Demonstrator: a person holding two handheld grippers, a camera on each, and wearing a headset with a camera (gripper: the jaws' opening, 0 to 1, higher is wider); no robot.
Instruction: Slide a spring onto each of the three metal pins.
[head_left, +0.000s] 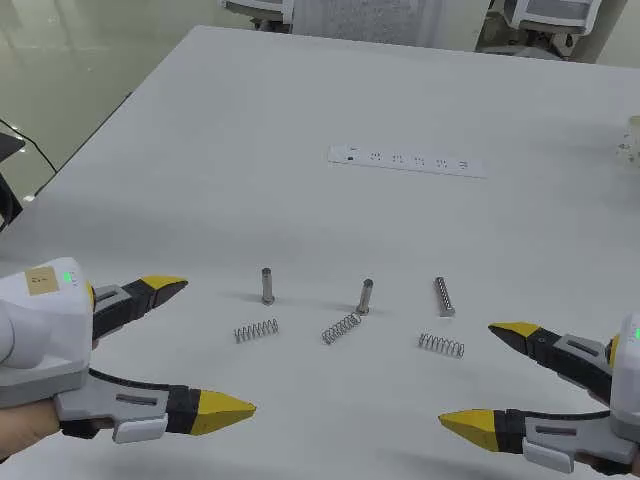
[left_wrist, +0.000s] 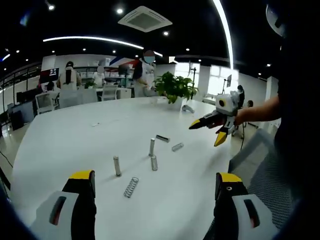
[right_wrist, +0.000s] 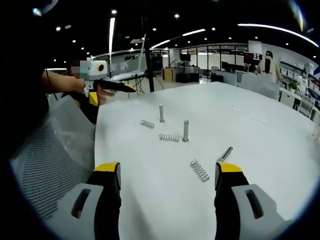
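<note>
Left gripper: the left gripper (head_left: 219, 345) is held low over the white table (head_left: 300, 100), its two yellow-tipped fingers (head_left: 222, 409) spread wide apart with nothing between them.
Left spring: the left spring (head_left: 256, 330) lies flat on the table, just ahead of the left gripper's fingertips and well clear of them.
Left pin: the left pin (head_left: 267, 284) stands upright a little beyond that spring, farther from the left fingers; pin and spring are near but apart.
Middle spring: the middle spring (head_left: 341, 328) lies slanted between the two grippers, ahead of both sets of fingers.
Middle pin: the middle pin (head_left: 366, 295) stands upright with the middle spring's far end just beside its foot; I can't tell whether they touch.
Power strip: a white power strip (head_left: 407, 160) lies far past the pins, well away from any finger.
Right pin: the right pin (head_left: 443, 297) lies on its side, ahead of the right gripper's fingers.
Right spring: the right spring (head_left: 441, 345) lies flat between that pin and the right fingertips, apart from both.
Right gripper: the right gripper (head_left: 465, 372) is held low too, its yellow fingertips (head_left: 465, 424) parted wide and holding nothing.
</note>
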